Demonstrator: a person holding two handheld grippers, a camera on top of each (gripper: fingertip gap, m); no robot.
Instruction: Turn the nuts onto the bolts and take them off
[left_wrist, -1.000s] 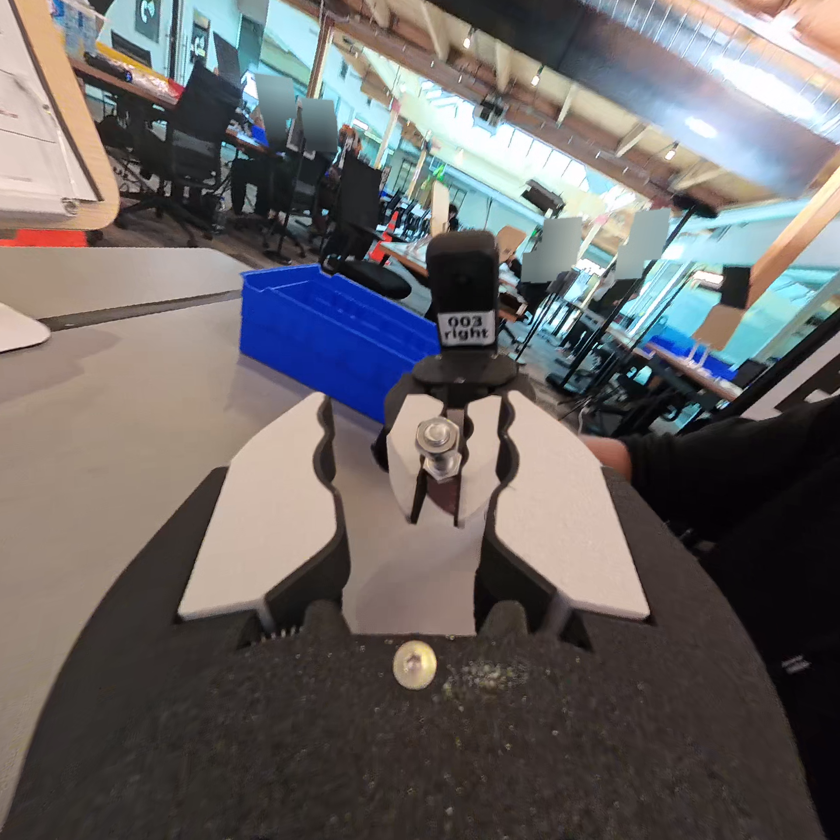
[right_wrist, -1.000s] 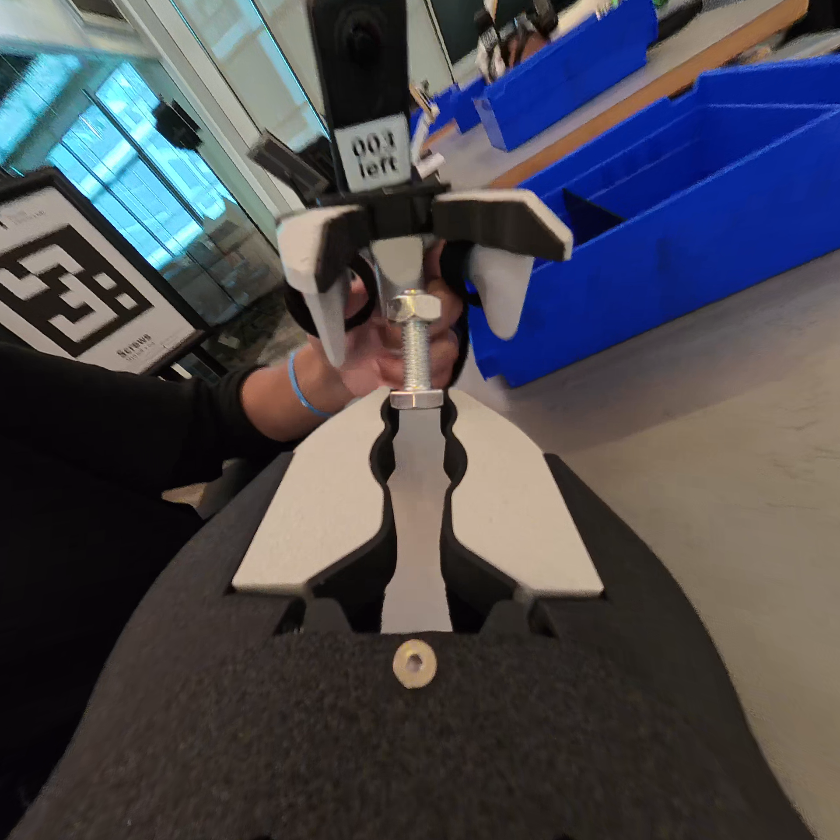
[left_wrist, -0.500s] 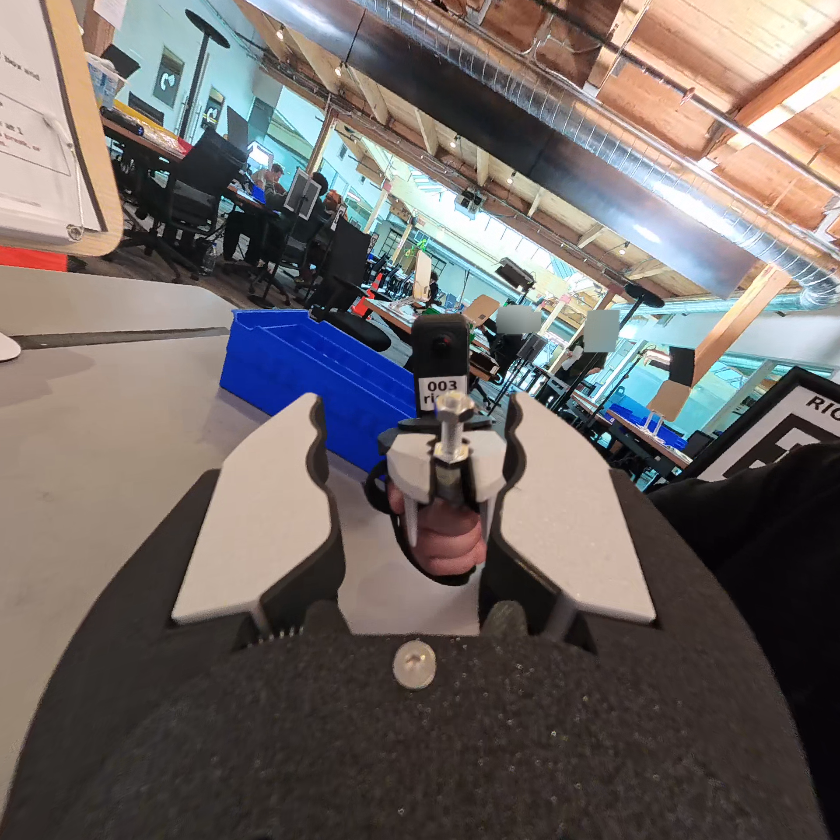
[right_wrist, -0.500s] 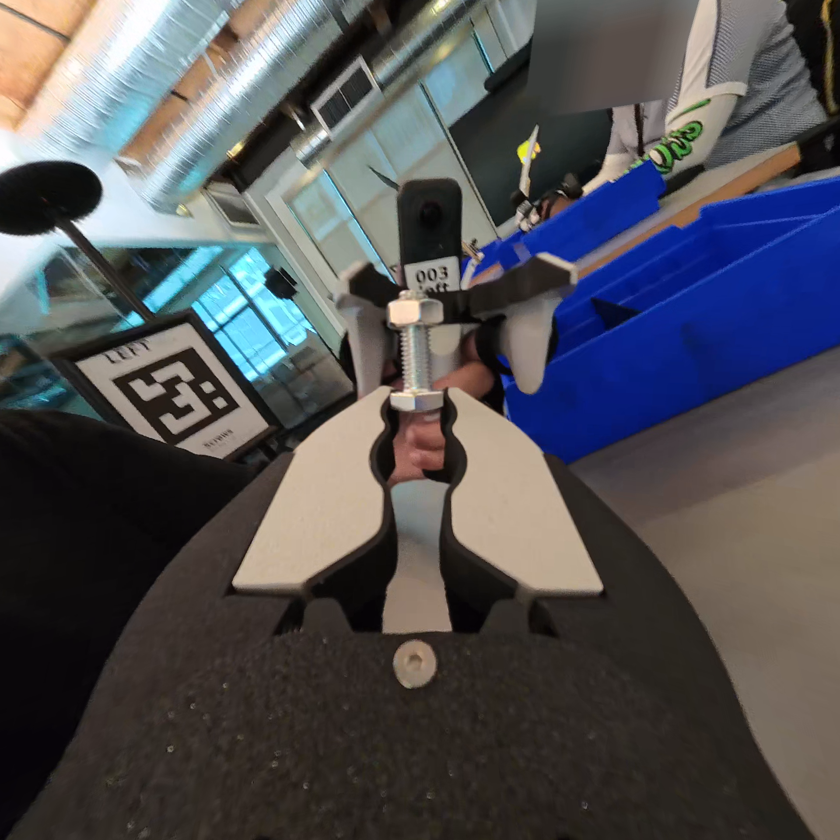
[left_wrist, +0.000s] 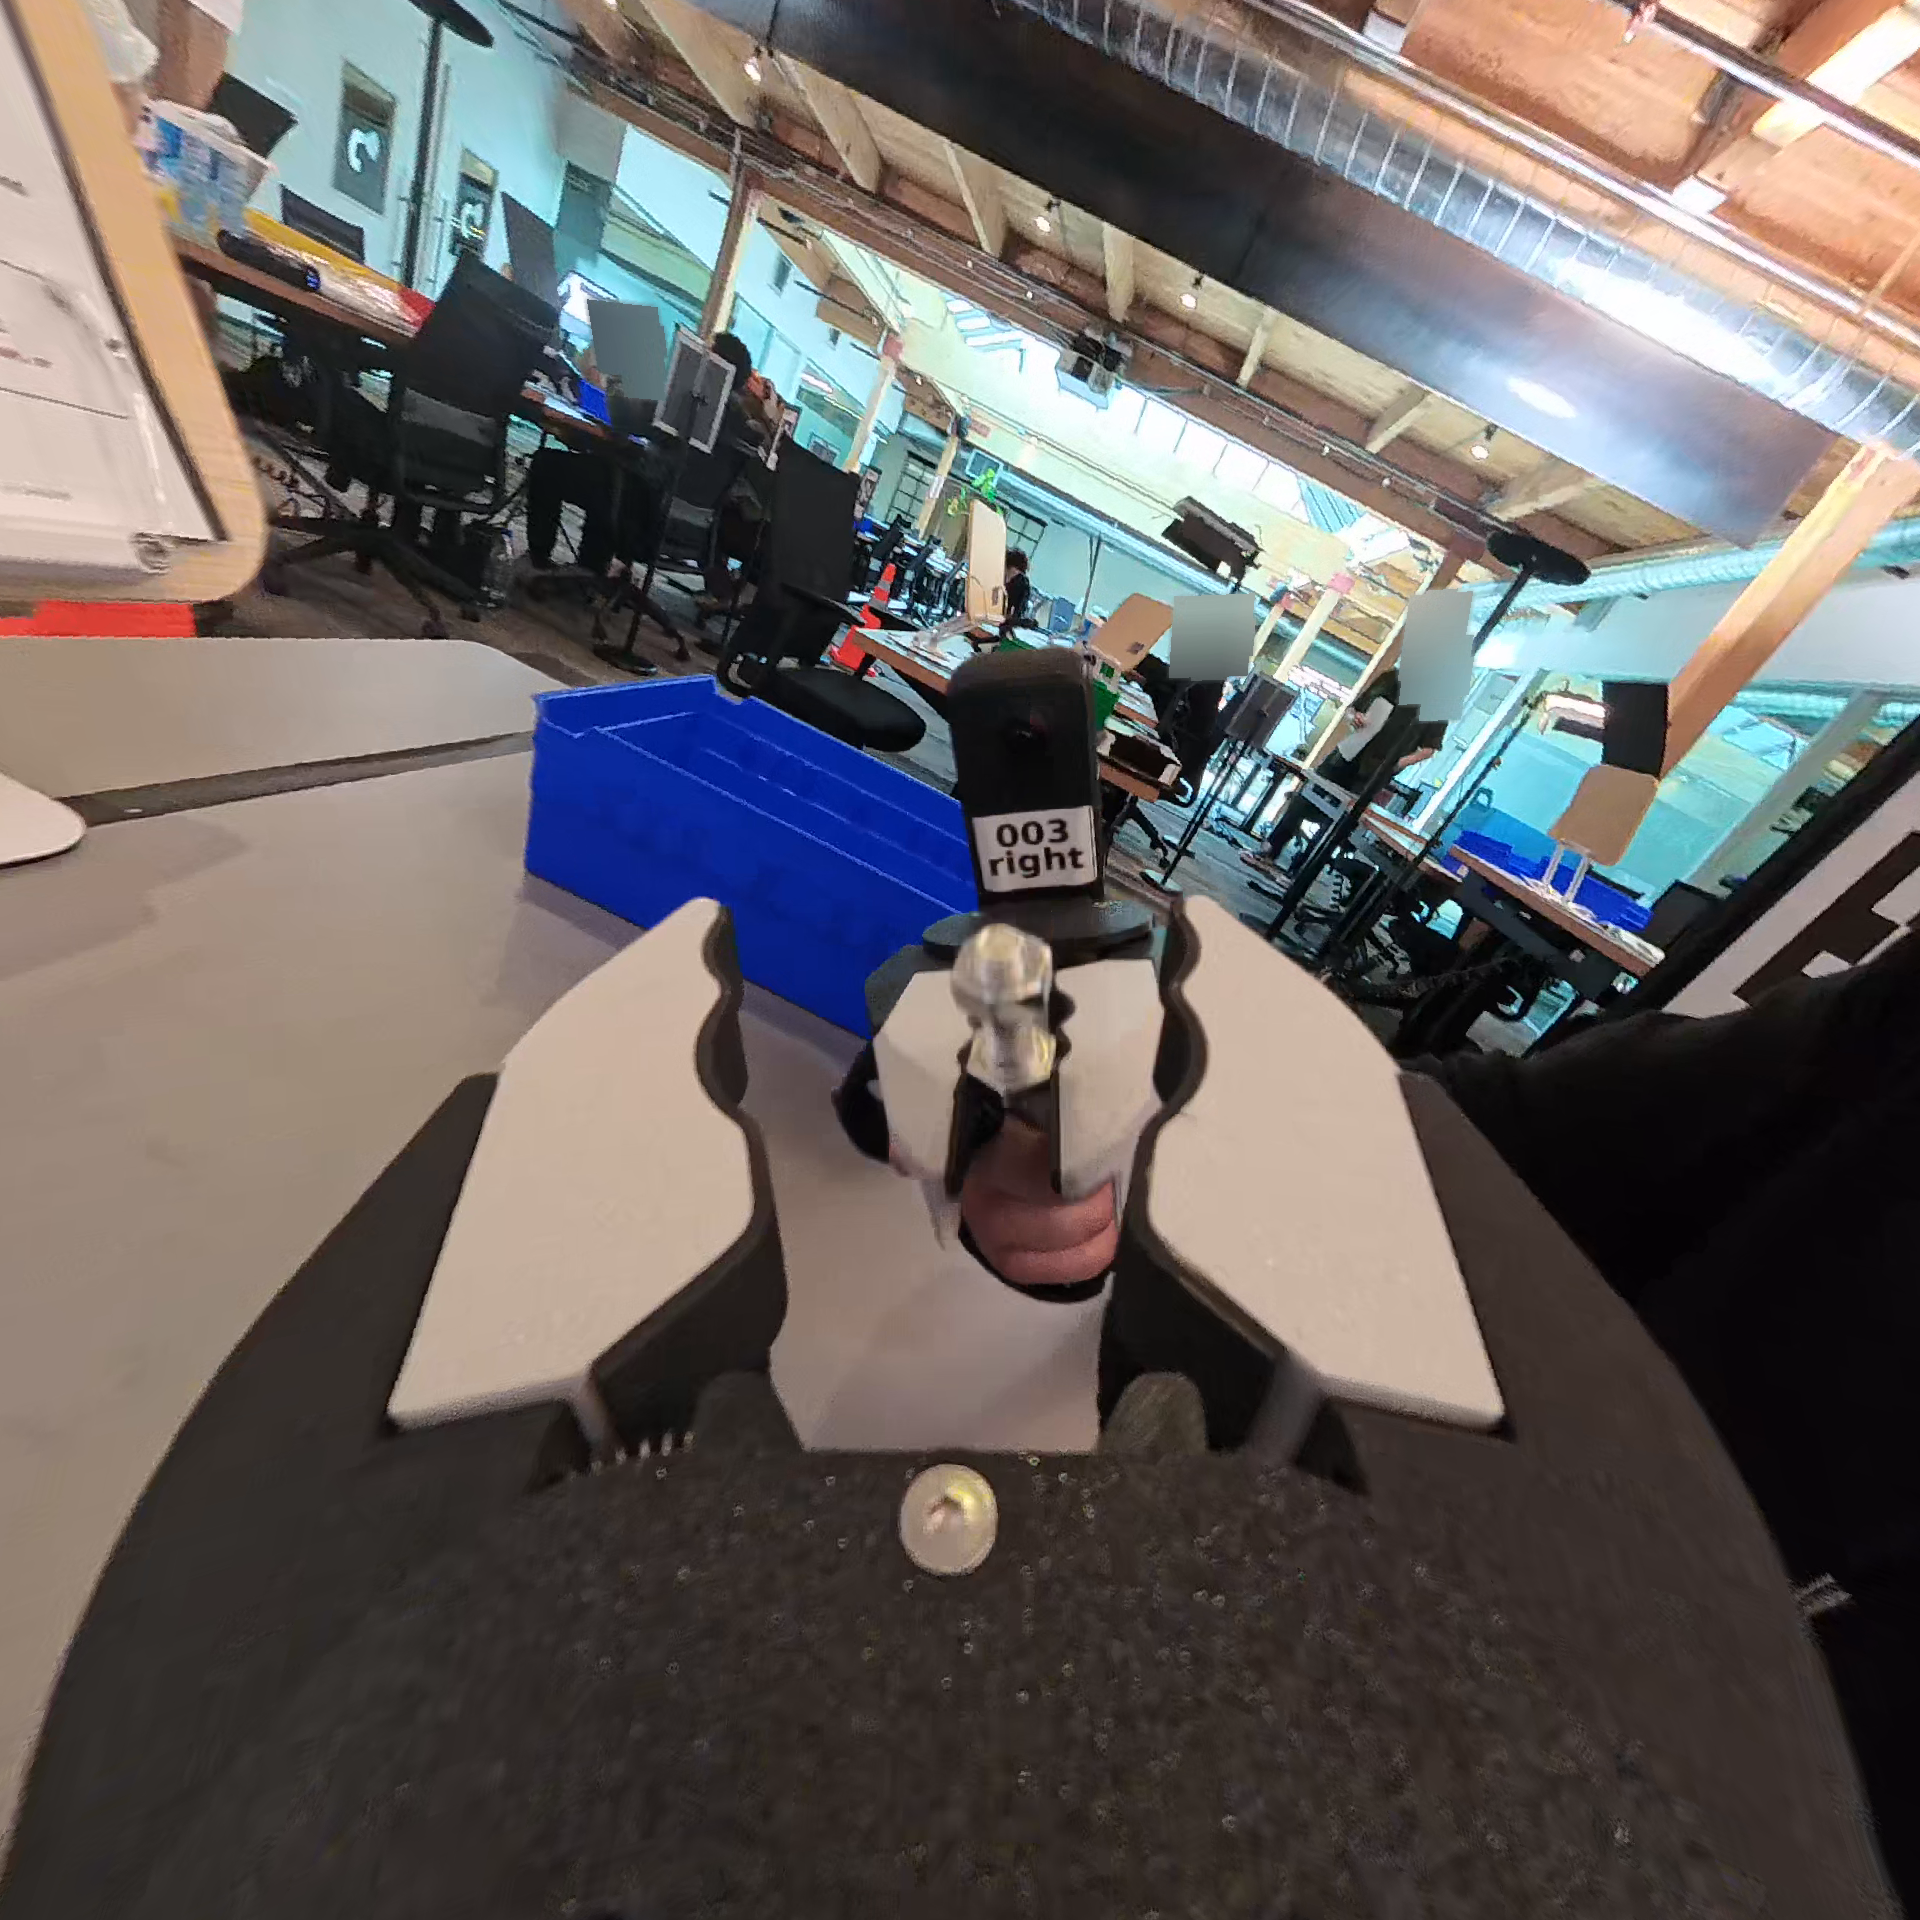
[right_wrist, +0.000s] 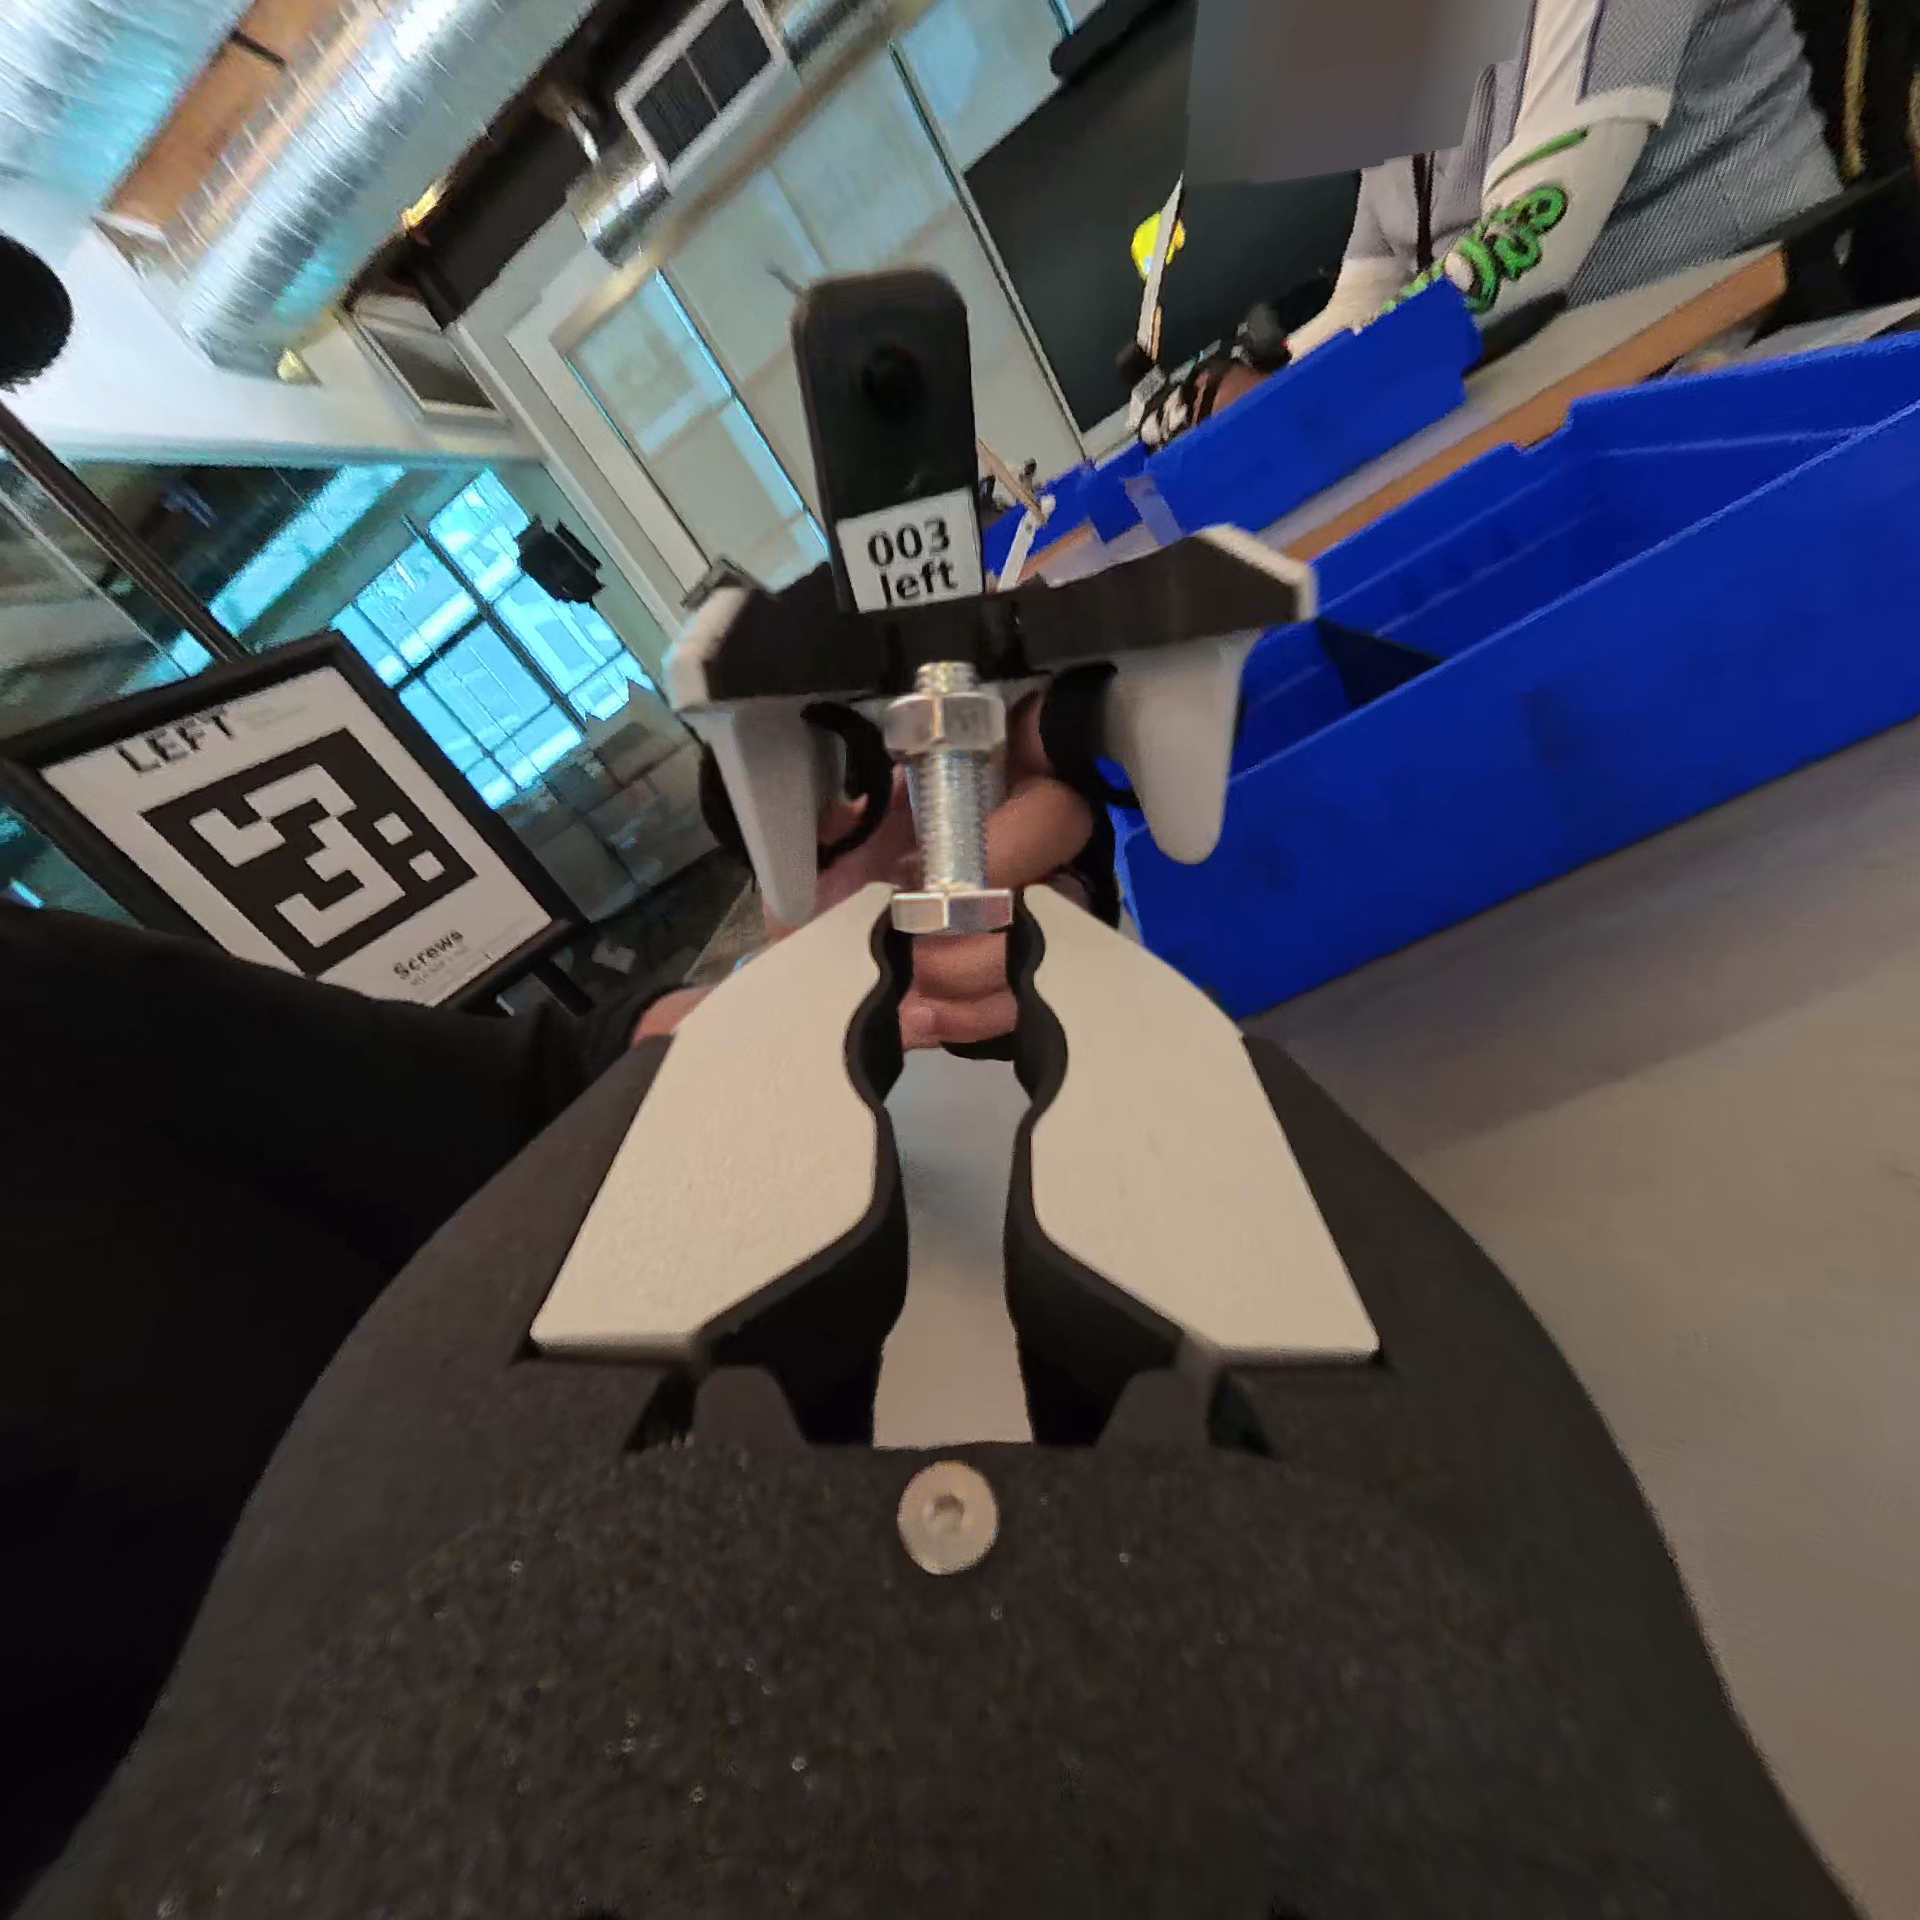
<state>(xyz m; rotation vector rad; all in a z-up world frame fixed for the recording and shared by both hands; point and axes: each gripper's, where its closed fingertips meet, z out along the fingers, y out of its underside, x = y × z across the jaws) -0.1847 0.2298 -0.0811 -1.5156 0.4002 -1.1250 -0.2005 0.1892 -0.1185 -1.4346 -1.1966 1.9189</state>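
My right gripper (right_wrist: 951, 920) is shut on the hex head of a silver bolt (right_wrist: 948, 816) and holds it upright above the grey table (right_wrist: 1610, 1039). A silver nut (right_wrist: 940, 717) sits on the thread near the bolt's free end. My left gripper (left_wrist: 951, 925) is open and empty. It faces the right gripper, and its two fingers (right_wrist: 774, 800) straddle the bolt without touching it. In the left wrist view the right gripper (left_wrist: 1006, 1081) shows straight ahead with the bolt and nut (left_wrist: 1000, 997) end-on and blurred.
A blue plastic bin (left_wrist: 748, 821) stands on the table behind the grippers, and it also shows in the right wrist view (right_wrist: 1558, 707). A framed black-and-white marker sign (right_wrist: 301, 831) stands at the left. A person (right_wrist: 1507, 187) works at a farther table. A white board (left_wrist: 94, 395) leans at the far left. One gripper's finger ends stand about 5 cm off the other's.
Both grippers have tilted and drawn closer together, so the left gripper's open fingers now reach down both sides of the bolt. The right gripper has kept its hold on the bolt head.
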